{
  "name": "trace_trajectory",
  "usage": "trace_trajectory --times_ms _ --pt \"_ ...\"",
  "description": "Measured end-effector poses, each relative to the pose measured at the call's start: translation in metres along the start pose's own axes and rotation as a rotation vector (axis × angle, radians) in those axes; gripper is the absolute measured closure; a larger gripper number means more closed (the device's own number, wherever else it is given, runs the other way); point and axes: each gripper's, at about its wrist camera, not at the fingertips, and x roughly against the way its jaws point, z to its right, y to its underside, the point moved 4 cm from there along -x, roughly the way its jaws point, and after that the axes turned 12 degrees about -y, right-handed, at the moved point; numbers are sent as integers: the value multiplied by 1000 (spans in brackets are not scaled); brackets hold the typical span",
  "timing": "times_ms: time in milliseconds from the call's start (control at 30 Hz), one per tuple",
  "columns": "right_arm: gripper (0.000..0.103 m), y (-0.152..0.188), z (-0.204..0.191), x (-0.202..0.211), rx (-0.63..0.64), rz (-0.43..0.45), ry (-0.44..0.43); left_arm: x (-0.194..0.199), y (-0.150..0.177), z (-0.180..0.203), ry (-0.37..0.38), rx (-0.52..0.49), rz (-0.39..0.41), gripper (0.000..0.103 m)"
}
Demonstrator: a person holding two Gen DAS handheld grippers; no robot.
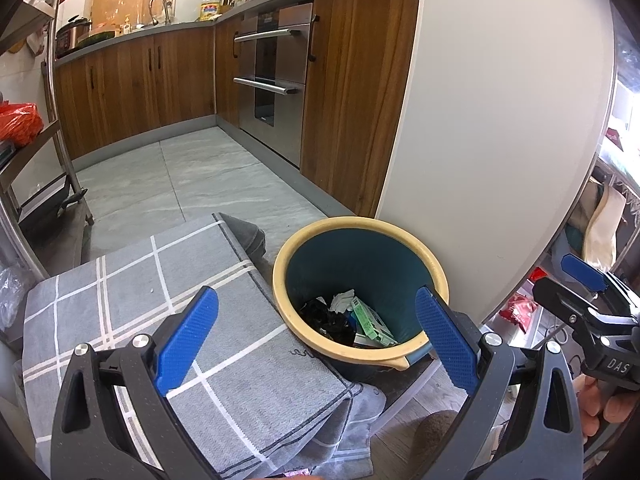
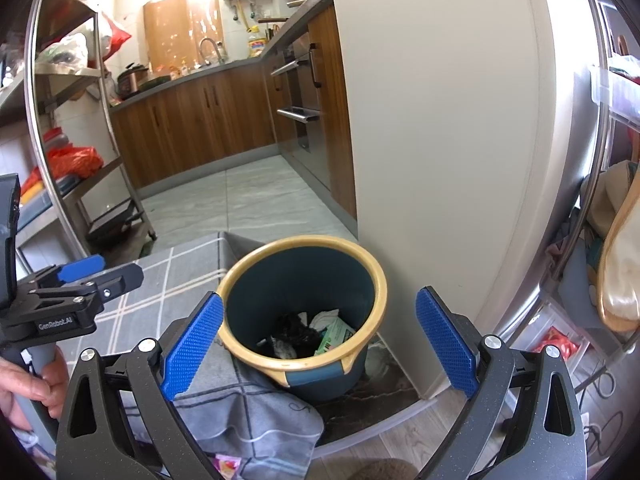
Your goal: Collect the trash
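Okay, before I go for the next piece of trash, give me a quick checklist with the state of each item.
1. Left gripper empty, jaws spread wide: ok.
2. Right gripper empty, jaws spread wide: ok.
3. Trash bin upright on the floor beside the white panel, mouth uncovered: ok.
4. Room left in the bin: ok; only a few scraps, including a green packet, lie at the bottom.
5. Next piece of trash located: cannot tell; a pink wrapper-like scrap peeks out by the grey checked mat, too cut off to identify.
6. The two grippers apart from each other: ok.
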Motion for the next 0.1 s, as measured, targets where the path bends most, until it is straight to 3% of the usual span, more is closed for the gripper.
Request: trace_trajectory --times_ms 100 --pt "6 0 0 0 0 0 0 0 0 0 -1 2 -2 6"
